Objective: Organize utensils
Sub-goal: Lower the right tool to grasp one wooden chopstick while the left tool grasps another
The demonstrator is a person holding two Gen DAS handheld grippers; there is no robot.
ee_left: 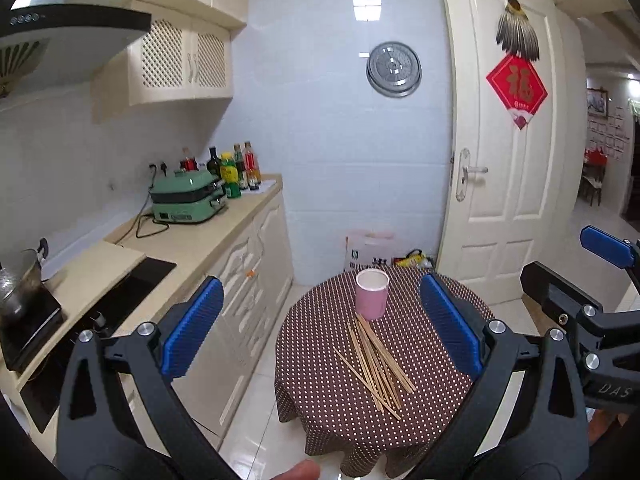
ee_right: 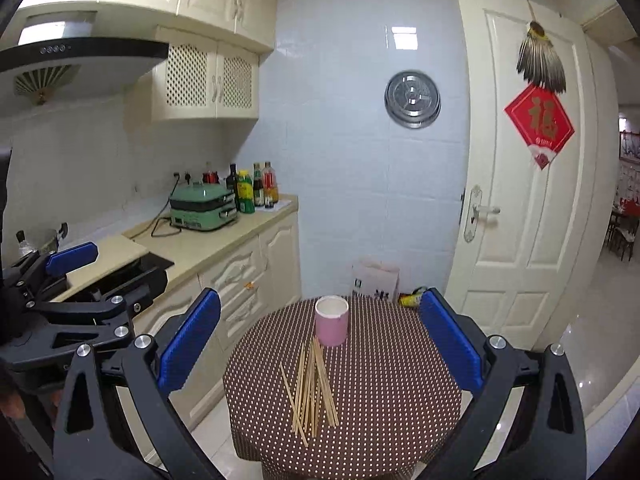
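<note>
Left wrist view: I see one pink cup (ee_left: 372, 295), roughly ten chopsticks (ee_left: 374, 364) on one table (ee_left: 432, 408); both my grippers (ee_left: 322, 330) (ee_right: 320, 342) spread wide, empty.

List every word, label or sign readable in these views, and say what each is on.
"福": gold character on the red diamond door hanging.
"DAS": on the right gripper's black body, cut off at the frame edge.
Too small or blurred: bottle labels, white bag print, small print under the 福.
</note>
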